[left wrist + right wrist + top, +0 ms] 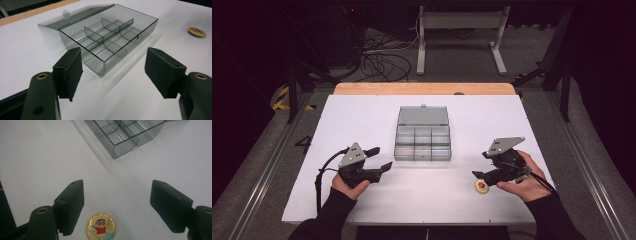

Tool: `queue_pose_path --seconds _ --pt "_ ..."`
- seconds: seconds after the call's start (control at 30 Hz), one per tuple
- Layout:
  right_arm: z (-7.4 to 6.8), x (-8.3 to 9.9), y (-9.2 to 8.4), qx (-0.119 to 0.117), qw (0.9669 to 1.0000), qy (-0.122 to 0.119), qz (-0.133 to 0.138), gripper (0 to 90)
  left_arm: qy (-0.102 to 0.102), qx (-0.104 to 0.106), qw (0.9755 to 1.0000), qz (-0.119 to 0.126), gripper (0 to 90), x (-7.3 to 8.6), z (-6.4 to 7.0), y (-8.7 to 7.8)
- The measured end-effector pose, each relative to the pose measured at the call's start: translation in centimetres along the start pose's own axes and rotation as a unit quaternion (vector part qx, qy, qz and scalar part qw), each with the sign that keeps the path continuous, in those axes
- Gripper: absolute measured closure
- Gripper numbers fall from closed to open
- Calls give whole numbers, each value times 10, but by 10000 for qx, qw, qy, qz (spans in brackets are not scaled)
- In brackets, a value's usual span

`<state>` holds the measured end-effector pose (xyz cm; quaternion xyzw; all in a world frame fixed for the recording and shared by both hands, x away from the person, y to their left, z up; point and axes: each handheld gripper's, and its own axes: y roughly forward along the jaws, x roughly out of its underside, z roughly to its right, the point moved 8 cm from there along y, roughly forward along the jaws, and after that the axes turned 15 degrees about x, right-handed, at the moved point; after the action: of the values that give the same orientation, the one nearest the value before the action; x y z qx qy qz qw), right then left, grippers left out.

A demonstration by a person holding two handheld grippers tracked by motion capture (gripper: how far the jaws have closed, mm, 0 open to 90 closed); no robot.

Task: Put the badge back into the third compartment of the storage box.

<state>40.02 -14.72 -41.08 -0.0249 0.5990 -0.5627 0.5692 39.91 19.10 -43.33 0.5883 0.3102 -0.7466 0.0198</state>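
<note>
Jaws of the right gripper (117, 207) stand apart and grasp nothing; the round badge (101, 229) with a cartoon boy on a yellow ground lies flat on the white counter (37, 157) between them, closer to the jaw at the left of the right gripper view, and neither pad touches it. In the high view the same badge (481, 186) lies near the front edge of the counter (362, 115), just beside the tip of the right gripper (482, 172), which the person's right hand (524, 182) holds low over the surface.

Jaws of the left gripper (113, 72) are also released, with only bare counter between them. In the high view the left gripper (379, 160) is held by the left hand (347, 186) and points toward the near left corner of the box.

A clear grey compartment box (423, 142) stands in the middle of the counter, between the two grippers and a little farther away. Its hinged lid (423, 116) is open and lies back behind it. Thin dividers (110, 35) split the inside into small compartments, and all look empty. Nothing lies between the badge and the box; the surface between them is free. In the left gripper view the badge (197, 32) lies well apart to the right of the box (110, 37).

Beyond the far wooden edge (424, 88) of the counter, black cables (382, 62) lie on the floor beside a grey metal stand (460, 35).
</note>
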Motion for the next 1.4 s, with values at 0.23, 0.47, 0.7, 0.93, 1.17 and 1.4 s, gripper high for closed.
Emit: queue_pose_path --seconds 0.23,0.47,0.7,0.93,1.17,1.4 --pt "-2 6 2 -66 9997 -116 -190 283 -34 20 10000 17 309 0 1 0" --pt "-3 11 4 -145 9990 -190 -366 281 -38 15 10000 18 308 0 0 0" --pt "-6 14 7 -202 9983 -304 -463 320 -39 7 10000 24 309 0 0 0" --pt "-9 19 12 -197 9964 -531 -624 346 -13 -16 10000 9 308 0 -1 -1" --pt "-14 27 17 -256 9932 -721 -883 354 -8 -13 10000 -2 308 0 -1 -1" --pt "-19 34 23 -422 9886 -882 -1147 354 -3 -10 10000 -8 308 0 -1 0"
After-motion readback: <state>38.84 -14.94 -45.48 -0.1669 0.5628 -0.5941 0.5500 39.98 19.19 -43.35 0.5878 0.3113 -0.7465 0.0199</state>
